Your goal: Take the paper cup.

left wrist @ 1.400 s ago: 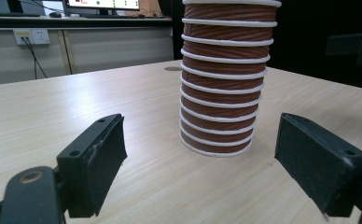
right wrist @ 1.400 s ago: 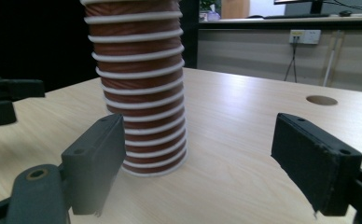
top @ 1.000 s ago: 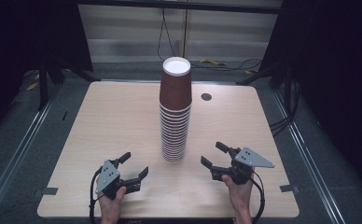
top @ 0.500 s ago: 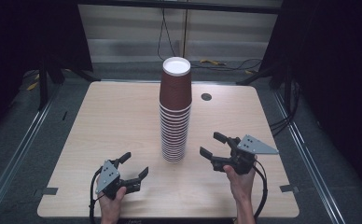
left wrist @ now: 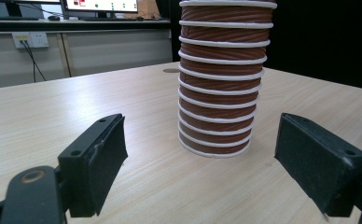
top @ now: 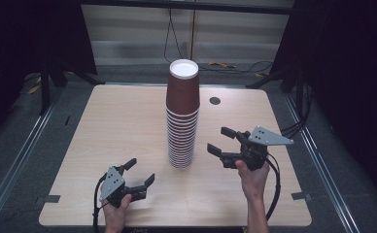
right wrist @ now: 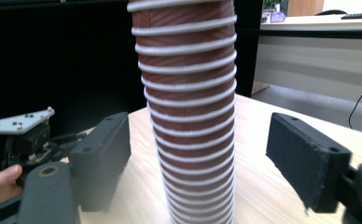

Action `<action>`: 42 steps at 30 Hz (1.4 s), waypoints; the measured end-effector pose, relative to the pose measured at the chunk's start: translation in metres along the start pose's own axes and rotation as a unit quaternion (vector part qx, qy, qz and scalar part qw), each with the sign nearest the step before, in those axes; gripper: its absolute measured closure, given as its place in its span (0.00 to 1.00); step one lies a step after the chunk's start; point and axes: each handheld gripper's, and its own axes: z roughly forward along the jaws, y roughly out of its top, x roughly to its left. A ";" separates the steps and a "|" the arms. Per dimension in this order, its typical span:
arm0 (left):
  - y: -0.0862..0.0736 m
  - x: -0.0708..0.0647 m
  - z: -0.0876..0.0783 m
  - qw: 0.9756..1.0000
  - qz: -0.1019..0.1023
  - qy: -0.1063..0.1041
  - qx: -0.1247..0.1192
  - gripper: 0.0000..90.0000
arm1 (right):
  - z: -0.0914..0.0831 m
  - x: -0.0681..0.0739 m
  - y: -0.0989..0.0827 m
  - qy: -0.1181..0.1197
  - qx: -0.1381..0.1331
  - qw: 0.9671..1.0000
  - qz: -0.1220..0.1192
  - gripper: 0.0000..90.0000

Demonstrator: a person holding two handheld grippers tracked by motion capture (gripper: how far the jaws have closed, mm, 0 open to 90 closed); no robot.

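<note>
Tall stack of brown ribbed paper cups (top: 181, 116) stands upright on light wooden worktop (top: 118, 126). Left hand-held gripper (top: 137, 175) and right hand-held gripper (top: 222, 140): jaws apart, empty, flanking the stack.

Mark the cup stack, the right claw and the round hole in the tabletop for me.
cup stack (top: 181, 116), high view, on its ribbed side.
right claw (top: 221, 140), high view, midway between its fingertips.
round hole (top: 214, 101), high view, on its dark centre.

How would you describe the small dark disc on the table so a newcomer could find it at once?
Start at the light wooden table and find the tall stack of brown cups in its middle. Just right of the stack's top, near the far edge, lies the dark round disc, flat and alone.
</note>
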 end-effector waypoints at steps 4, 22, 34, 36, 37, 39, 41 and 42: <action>0.000 0.000 0.000 1.000 0.001 0.001 0.000 0.18 | 0.000 -0.001 0.011 0.009 -0.006 1.000 -0.002 0.21; 0.000 0.000 -0.001 1.000 -0.001 0.001 -0.005 0.18 | 0.020 -0.002 0.062 0.046 0.029 0.998 -0.040 0.19; 0.000 0.000 -0.001 1.000 0.001 0.001 -0.004 0.18 | 0.033 0.001 0.095 0.054 0.059 0.995 -0.061 0.18; 0.000 0.000 0.000 1.000 -0.001 0.001 -0.005 0.18 | 0.036 0.002 0.101 0.058 0.066 0.994 -0.065 0.18; 0.000 0.000 -0.001 1.000 -0.001 0.001 -0.005 0.18 | 0.038 0.002 0.103 0.059 0.068 0.994 -0.066 0.18; 0.000 0.000 -0.001 1.000 0.000 0.000 -0.005 0.18 | 0.041 0.003 0.108 0.057 0.068 0.994 -0.067 0.17; 0.000 0.000 -0.001 1.000 -0.001 0.000 -0.005 0.18 | 0.042 0.003 0.110 0.056 0.069 0.994 -0.068 0.17; 0.000 0.000 -0.001 1.000 0.002 0.002 -0.004 0.18 | 0.046 0.004 0.117 0.055 0.071 0.993 -0.070 0.15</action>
